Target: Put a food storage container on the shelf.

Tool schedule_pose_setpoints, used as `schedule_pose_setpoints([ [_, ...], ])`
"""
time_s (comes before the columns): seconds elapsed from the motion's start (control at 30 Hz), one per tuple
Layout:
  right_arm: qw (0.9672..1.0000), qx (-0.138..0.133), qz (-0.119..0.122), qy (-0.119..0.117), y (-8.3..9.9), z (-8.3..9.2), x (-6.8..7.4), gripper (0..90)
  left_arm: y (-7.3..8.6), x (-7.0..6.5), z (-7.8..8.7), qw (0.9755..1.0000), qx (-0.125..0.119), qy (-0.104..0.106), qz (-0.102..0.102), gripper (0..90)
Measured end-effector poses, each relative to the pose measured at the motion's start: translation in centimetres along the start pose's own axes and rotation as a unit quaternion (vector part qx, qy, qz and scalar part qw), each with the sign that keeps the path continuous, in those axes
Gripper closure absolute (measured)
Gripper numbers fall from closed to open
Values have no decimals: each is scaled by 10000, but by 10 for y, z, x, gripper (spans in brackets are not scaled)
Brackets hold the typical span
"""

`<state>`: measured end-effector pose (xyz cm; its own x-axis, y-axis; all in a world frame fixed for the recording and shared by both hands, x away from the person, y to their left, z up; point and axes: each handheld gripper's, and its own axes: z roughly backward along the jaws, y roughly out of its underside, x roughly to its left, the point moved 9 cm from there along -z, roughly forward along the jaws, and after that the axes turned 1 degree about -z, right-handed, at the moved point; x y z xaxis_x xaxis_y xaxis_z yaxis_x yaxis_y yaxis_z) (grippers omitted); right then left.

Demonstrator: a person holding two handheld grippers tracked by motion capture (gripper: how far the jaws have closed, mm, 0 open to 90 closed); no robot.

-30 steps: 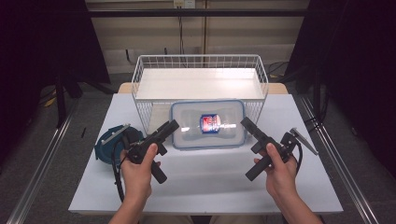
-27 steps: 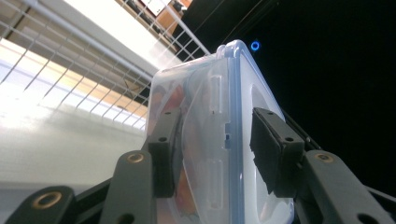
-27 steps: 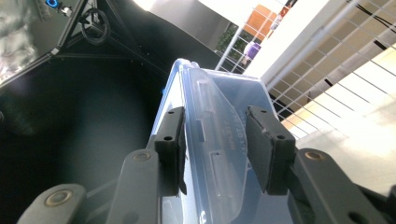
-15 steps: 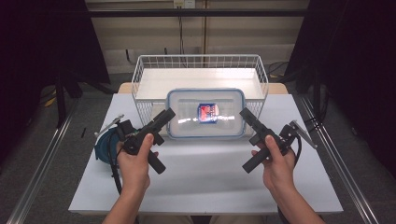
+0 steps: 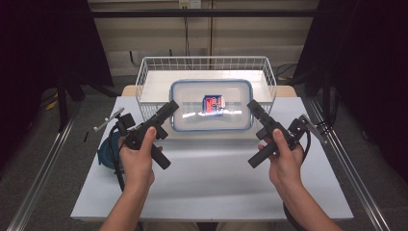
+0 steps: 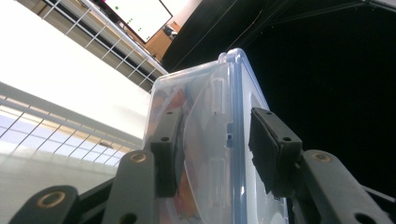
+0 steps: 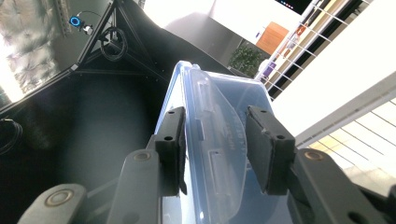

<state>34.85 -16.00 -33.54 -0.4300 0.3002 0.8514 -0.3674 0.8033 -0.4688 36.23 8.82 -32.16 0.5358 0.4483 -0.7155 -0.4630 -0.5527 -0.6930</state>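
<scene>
A clear plastic container (image 5: 192, 96) with a blue-rimmed lid hangs level over the front wall of the white wire basket (image 5: 144, 72). A red packet (image 5: 213, 104) lies inside it. My left gripper (image 5: 171, 107) is shut on the container's left end and my right gripper (image 5: 251, 106) on its right end. In the left gripper view the container (image 6: 219, 140) stands between the two pads of the left gripper (image 6: 217, 149). In the right gripper view the lid edge of the container (image 7: 215, 121) sits between the pads of the right gripper (image 7: 212, 149).
The basket stands at the back of the white table (image 5: 211, 178). A teal object (image 5: 103, 156) lies on the table's left side, under the left hand's cable. Metal rails run along both sides of the table.
Both grippers have carried the container up off the table and away from the person, until it hangs over the basket's front wall.
</scene>
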Motion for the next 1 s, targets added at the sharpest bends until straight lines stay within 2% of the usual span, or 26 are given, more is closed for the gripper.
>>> schedule_pose_setpoints([
  [0.07,10000,-42,-60,13,-2,-2,1,596,-2,-1,-2,10000,-32,15,35,563],
  [0.1,10000,-81,-12,-3,-3,-4,1,596,-2,-1,-2,10000,-11,14,-4,563],
  [0.37,9998,-170,4,-35,-10,-15,4,597,-14,-2,-9,9998,-173,60,105,569],
  [0.47,9998,-202,-7,-47,-12,-18,5,596,-17,-3,-11,9998,-175,98,85,572],
  [0.53,9997,-229,8,-54,-14,-21,5,596,-20,-3,-13,9996,-211,112,157,573],
  [0.7,9997,-238,-28,-31,-17,-27,5,596,-23,1,-18,9994,-266,96,199,573],
  [0.93,9994,-328,42,-34,-23,-34,5,597,-28,3,-24,9991,-322,95,274,573],
  [1.0,9995,-329,-17,-1,-23,-36,5,598,-30,5,-26,9989,-352,87,293,573],
])
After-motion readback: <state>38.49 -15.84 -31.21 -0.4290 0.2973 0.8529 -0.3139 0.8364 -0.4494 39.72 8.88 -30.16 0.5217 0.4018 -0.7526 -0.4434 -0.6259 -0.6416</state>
